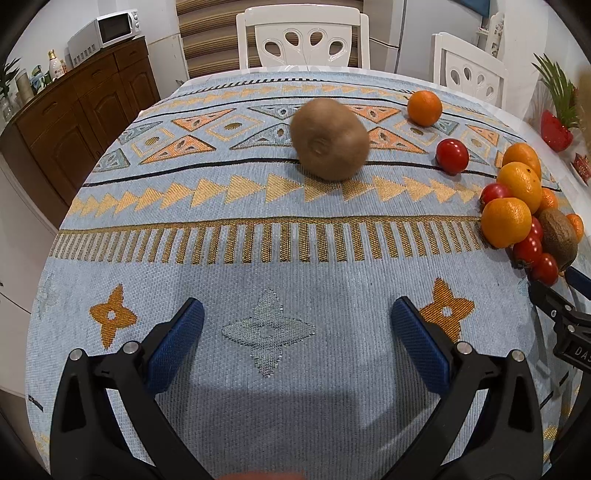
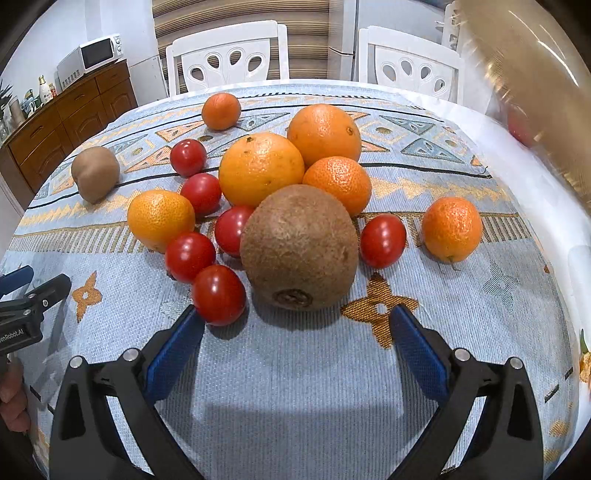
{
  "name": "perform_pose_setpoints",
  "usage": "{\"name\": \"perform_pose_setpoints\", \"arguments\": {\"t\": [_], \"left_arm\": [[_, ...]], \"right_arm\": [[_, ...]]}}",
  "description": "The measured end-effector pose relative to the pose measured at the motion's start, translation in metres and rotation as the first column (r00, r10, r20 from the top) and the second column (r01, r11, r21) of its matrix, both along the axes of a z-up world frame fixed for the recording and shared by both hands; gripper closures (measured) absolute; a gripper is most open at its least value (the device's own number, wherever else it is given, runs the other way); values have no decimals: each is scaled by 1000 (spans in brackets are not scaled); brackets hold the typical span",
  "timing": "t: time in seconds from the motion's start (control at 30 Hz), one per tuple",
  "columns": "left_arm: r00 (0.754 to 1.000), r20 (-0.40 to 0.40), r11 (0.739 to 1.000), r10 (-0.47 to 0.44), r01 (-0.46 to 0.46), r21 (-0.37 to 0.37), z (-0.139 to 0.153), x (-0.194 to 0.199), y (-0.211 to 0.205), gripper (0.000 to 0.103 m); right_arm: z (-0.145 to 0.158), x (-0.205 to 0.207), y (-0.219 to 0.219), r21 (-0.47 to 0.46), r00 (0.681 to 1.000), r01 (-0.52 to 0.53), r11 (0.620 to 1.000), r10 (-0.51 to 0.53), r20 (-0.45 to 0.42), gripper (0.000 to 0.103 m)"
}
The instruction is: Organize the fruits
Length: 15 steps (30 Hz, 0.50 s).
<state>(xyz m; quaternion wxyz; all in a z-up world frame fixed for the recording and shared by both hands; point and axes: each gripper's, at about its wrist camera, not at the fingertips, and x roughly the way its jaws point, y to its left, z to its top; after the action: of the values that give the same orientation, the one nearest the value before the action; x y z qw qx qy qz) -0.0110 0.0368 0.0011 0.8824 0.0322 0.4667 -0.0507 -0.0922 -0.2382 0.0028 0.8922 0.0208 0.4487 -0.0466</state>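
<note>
A brown kiwi [image 1: 330, 139] lies blurred on the patterned cloth ahead of my left gripper [image 1: 297, 314], which is open and empty. A second, larger kiwi [image 2: 299, 247] sits just ahead of my right gripper [image 2: 297, 323], also open and empty. Around that kiwi cluster several red tomatoes [image 2: 218, 294] and several oranges [image 2: 261, 168]. One small orange [image 2: 452, 228] lies apart to the right, another [image 2: 221, 110] at the back. The lone kiwi [image 2: 95, 178] shows at the left in the right wrist view. The fruit pile [image 1: 517, 214] appears at the right edge of the left wrist view.
Two white chairs [image 1: 303, 40] stand behind the table. A wooden sideboard [image 1: 85, 110] with a microwave [image 1: 107, 35] is at the left. A red fruit decoration [image 1: 556, 129] sits at the table's far right. A blurred tan object [image 2: 535, 92] fills the right wrist view's upper right.
</note>
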Motion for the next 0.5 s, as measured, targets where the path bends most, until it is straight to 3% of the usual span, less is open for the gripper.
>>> {"name": "perform_pose_setpoints", "arguments": {"t": [0.5], "left_arm": [[1000, 1, 1000, -2, 2, 3, -1, 0, 0, 3]], "right_arm": [[0, 0, 0, 0, 1000, 0, 1000, 0, 0, 5]]}}
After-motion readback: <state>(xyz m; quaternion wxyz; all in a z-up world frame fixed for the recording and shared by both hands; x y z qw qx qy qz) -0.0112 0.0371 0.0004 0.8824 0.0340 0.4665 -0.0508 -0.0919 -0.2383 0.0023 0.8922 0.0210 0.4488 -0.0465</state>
